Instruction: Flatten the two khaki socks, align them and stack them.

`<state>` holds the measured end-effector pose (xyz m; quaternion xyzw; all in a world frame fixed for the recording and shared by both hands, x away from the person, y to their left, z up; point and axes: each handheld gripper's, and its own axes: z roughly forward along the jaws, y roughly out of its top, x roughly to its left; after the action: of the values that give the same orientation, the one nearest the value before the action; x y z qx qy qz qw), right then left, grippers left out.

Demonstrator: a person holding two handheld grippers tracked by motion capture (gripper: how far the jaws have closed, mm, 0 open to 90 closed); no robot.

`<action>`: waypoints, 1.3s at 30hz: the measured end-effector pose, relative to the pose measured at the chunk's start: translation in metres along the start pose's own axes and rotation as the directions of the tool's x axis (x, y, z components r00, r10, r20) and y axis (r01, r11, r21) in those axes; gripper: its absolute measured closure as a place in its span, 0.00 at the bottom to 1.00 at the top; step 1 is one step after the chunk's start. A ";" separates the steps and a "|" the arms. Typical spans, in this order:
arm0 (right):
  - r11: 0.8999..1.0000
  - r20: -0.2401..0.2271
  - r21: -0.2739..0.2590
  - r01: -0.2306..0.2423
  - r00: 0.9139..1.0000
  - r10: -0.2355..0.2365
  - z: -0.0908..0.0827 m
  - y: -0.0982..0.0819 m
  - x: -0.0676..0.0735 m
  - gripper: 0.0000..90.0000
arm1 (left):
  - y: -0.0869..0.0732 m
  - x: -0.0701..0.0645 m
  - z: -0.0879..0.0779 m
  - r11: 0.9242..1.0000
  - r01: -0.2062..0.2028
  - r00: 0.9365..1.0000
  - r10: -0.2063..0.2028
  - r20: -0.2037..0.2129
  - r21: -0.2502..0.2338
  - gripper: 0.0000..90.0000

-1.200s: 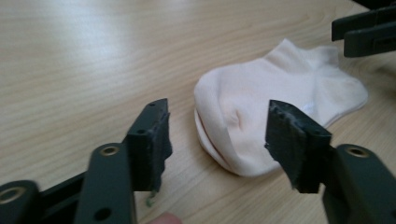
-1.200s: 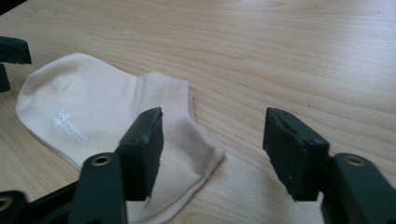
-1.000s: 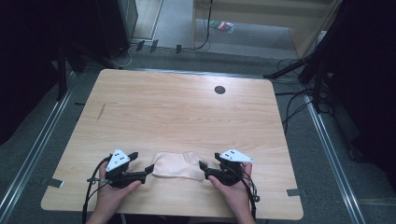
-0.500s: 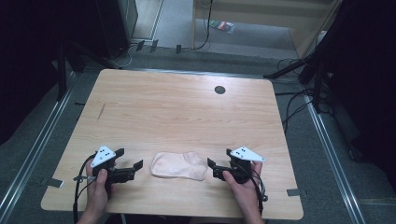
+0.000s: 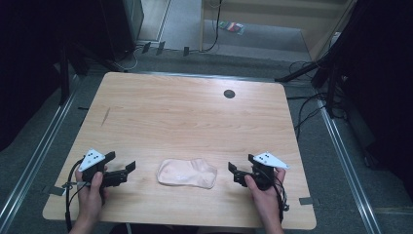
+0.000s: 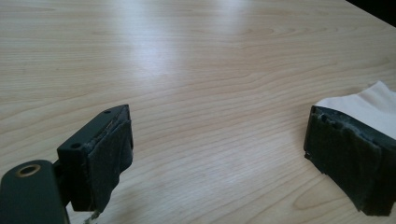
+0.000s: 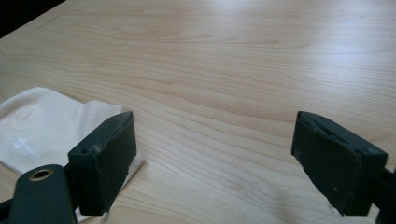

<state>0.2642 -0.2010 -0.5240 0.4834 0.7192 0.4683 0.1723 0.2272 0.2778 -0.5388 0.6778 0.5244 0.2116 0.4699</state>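
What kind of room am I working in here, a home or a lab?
Most likely a lab or recording workspace, not a home. A bare wooden table stands between metal floor rails, loose cables trail over the grey floor, and dark stands ring it. On it lies just a folded beige cloth.

- Light wooden rectangular table (image 5: 185, 112): stands on a grey floor (image 5: 336, 146), metal rails running along its left and right sides.
- Pale cream folded cloth (image 5: 187, 172): lies flat on the table, near the front edge, about midway across.
- Left black two-jaw gripper (image 5: 127, 171): on the table's front left, left of the cloth and apart from it, jaws wide apart and pointing toward it, nothing between them.
- Right black two-jaw gripper (image 5: 235, 173): front right, right of the cloth, just clear of it, jaws likewise spread and bare.
- Small dark round hole (image 5: 229, 93): in the tabletop, far side, right of centre, well behind the cloth.
- Black cables (image 5: 311, 105): on the floor, beyond the table's right edge.
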 end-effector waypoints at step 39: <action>0.994 0.202 -0.019 -0.112 0.973 0.114 -0.074 -0.050 -0.095 0.16 | -0.022 0.071 -0.053 0.999 -0.035 0.979 0.041 -0.199 0.032 0.10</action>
<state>0.2307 -0.3241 -0.5486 0.5681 0.6675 0.4283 0.2197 0.2002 0.3645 -0.5473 0.6696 0.5589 0.2801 0.4010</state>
